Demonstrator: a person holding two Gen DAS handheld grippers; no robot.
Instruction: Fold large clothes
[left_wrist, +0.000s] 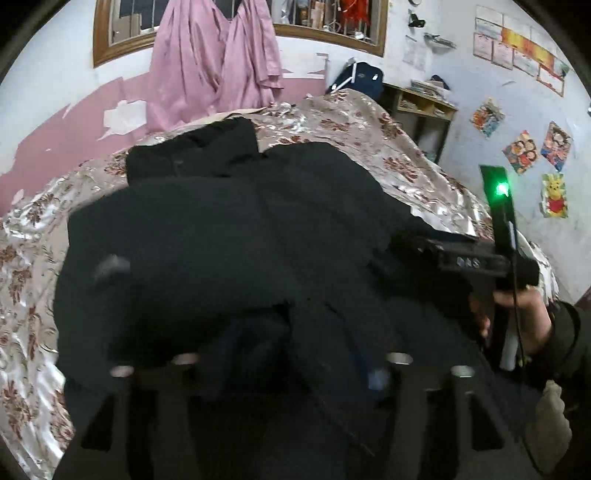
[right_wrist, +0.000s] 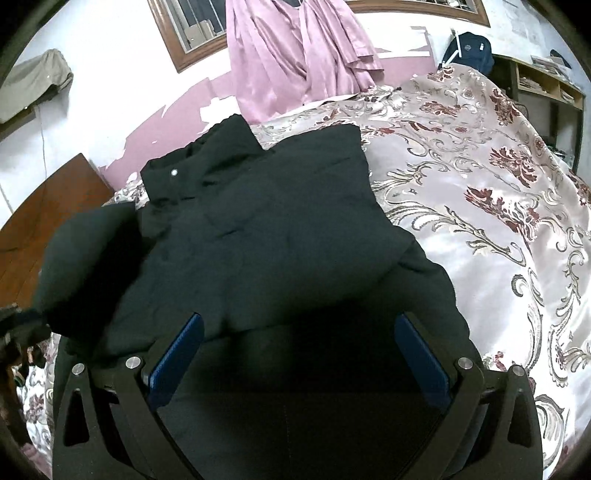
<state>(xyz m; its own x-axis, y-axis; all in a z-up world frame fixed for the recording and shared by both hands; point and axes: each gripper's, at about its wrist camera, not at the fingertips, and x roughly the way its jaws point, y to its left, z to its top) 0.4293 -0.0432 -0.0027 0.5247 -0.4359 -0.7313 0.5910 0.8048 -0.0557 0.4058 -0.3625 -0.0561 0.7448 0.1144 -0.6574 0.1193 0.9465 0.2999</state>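
A black padded jacket (left_wrist: 221, 240) (right_wrist: 258, 221) lies spread on the floral bedspread (left_wrist: 369, 129) (right_wrist: 480, 221), collar with a snap button toward the far wall. One sleeve is folded over its left side in the right wrist view. My left gripper (left_wrist: 291, 365) hovers low over the near part, blurred, jaws wide apart, with loose folds of cloth lying between them. My right gripper (right_wrist: 299, 354) is open, blue pads (right_wrist: 177, 362) wide apart just above the jacket's near hem, nothing pinched. A person's hand (left_wrist: 524, 317) holds the right gripper at the jacket's right edge.
Pink curtains (left_wrist: 214, 66) (right_wrist: 295, 55) hang at the window behind the bed. A blue backpack (left_wrist: 358, 77) and wooden shelves (left_wrist: 424, 107) stand at the far right. Posters (left_wrist: 521, 151) cover the right wall. A brown wooden board (right_wrist: 48, 221) borders the bed's left.
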